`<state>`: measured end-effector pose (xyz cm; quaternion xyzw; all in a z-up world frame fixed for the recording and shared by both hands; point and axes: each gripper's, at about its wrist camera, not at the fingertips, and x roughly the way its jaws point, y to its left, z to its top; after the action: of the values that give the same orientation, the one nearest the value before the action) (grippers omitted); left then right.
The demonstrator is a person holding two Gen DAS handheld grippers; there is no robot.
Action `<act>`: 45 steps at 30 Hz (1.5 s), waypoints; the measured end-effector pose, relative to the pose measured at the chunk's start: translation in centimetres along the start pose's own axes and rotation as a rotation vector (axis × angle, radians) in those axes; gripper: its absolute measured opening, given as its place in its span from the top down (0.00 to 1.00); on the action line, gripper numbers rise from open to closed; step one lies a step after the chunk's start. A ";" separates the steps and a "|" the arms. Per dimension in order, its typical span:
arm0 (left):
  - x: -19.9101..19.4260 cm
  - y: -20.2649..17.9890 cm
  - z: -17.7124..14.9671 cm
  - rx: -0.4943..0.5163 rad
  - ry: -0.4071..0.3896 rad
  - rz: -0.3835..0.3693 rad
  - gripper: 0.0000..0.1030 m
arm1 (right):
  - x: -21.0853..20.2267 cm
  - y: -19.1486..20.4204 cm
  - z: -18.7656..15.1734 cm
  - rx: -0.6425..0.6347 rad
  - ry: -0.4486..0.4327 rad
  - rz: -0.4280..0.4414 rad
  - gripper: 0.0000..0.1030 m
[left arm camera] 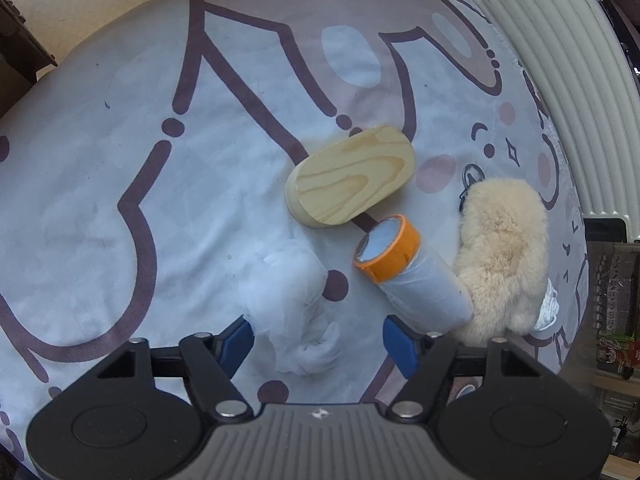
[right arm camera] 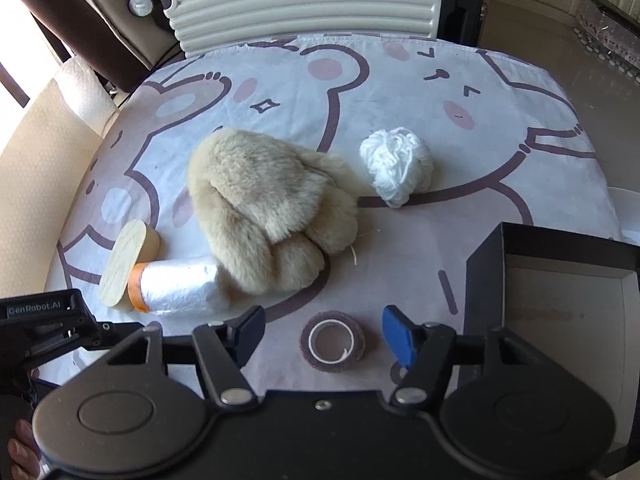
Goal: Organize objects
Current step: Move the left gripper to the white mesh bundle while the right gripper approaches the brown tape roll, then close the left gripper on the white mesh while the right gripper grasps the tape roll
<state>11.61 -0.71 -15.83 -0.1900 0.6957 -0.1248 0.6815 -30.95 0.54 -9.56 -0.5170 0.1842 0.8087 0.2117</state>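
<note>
My left gripper (left arm camera: 320,344) points down at a crumpled white mesh bundle (left arm camera: 296,312) that lies between its blue pads; the right pad stands clear of it, so the jaws are open. Beyond it lie an oval wooden block (left arm camera: 350,176), a white roll with an orange cap (left arm camera: 404,272) and a fluffy beige plush piece (left arm camera: 500,256). My right gripper (right arm camera: 324,334) is open over a small brown tape roll (right arm camera: 332,346), which sits between the pads untouched. A white yarn ball (right arm camera: 396,168) rests further back.
Everything lies on a cloth printed with cartoon bears (right arm camera: 460,240). A black open box (right arm camera: 484,264) with a pale inside stands at the right. A cream ribbed suitcase (right arm camera: 312,0) stands behind the table. The left tool (right arm camera: 40,320) shows at the left edge.
</note>
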 end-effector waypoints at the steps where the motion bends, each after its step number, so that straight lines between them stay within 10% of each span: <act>1: 0.1 0.0 0.0 0.002 -0.001 0.004 0.40 | 0.3 -0.1 0.0 0.001 0.009 0.000 0.38; 18: 1.7 -1.3 -0.4 0.199 -0.004 0.101 0.54 | 3.3 0.2 -0.7 0.003 0.107 -0.039 0.54; 33: 2.6 -5.9 -4.5 0.827 -0.032 0.217 0.66 | 2.2 0.0 -1.2 0.068 0.110 -0.031 0.58; 45: 2.1 -3.4 -2.1 0.473 -0.051 0.176 0.54 | 2.6 -0.5 -1.9 0.097 0.122 -0.046 0.57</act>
<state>9.82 -4.88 -16.16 0.0330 0.6434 -0.2195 0.7326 -30.22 0.39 -12.76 -0.5586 0.2241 0.7606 0.2434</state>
